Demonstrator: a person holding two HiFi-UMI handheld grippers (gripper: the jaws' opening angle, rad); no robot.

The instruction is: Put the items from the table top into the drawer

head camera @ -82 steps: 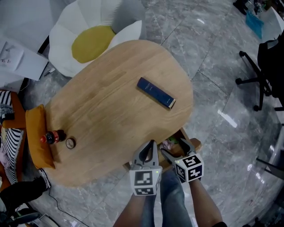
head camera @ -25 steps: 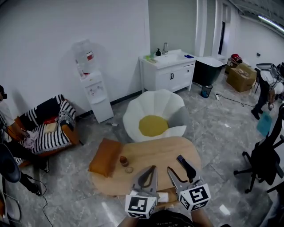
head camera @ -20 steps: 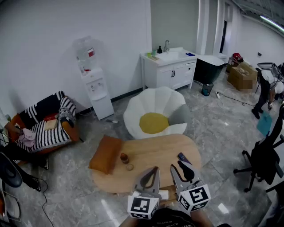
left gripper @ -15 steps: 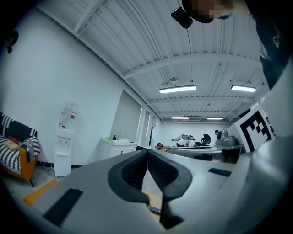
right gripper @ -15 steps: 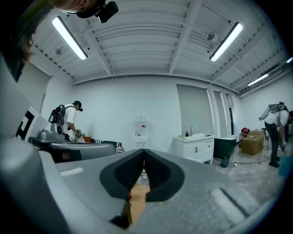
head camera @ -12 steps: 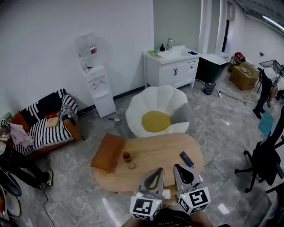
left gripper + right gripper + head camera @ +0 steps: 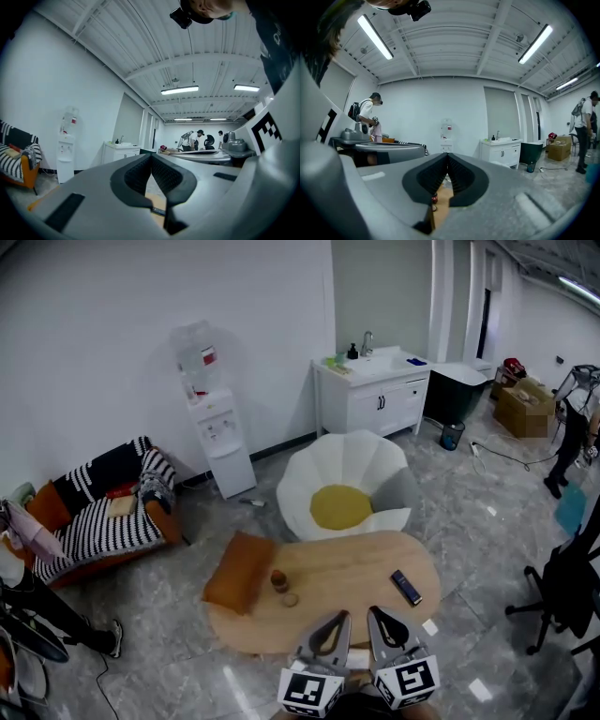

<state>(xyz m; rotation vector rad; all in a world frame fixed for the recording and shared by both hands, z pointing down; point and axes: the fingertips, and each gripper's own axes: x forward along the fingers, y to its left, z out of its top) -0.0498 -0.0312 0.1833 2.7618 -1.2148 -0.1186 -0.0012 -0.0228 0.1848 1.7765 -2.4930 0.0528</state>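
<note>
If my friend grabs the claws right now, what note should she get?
Left claw: shut, empty.
Right claw: shut, empty.
On the table: dark flat box at the right end, small bottle and little round thing near the left end.
Done: cannot tell; the drawer's inside does not show.
To do: all three go into the drawer.

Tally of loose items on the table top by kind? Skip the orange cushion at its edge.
Dark flat box: 1
Bottle: 1
Small round piece: 1
Total: 3
</note>
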